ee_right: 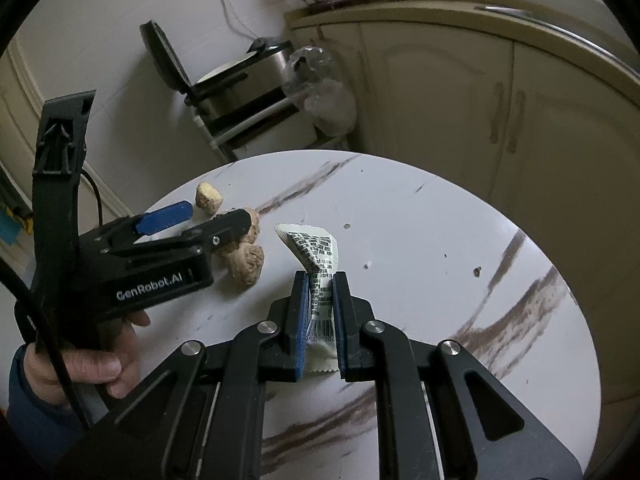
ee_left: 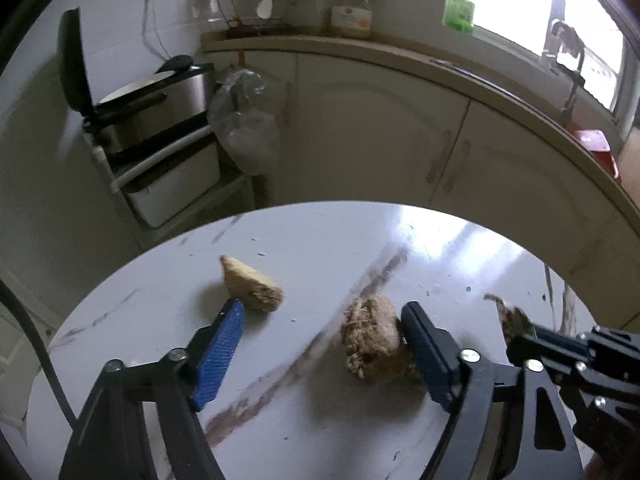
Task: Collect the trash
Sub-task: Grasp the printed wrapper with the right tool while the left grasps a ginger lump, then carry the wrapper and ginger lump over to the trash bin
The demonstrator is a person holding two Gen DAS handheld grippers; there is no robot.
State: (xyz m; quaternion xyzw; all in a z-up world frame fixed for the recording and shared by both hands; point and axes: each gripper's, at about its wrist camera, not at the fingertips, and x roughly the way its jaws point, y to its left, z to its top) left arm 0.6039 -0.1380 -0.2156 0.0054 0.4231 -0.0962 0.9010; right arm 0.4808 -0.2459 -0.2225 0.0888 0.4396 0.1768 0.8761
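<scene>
I was partway through the pickup step: my right tongs (ee_right: pixel 320 312) were pinching a crumpled white wrapper (ee_right: pixel 318 276) with printed text and a barcode, its upper end flaring free above the pads, over the round marbled counter (ee_right: pixel 440 240). My left tongs (ee_left: pixel 320 332) stood spread over the same counter, the right pad touching or nearly touching a crumbly brown lump (ee_left: pixel 372 340), with nothing gripped as far as I could see. A second, wedge-shaped piece (ee_left: pixel 250 286) lay just beyond the left pad. By my reckoning, the next move called for centring the lump between the pads, then squeezing gently, as it looked liable to crumble. Both tongs angled steeply down toward the counter, the left hand (ee_right: pixel 76 364) wrapped round its handle.
</scene>
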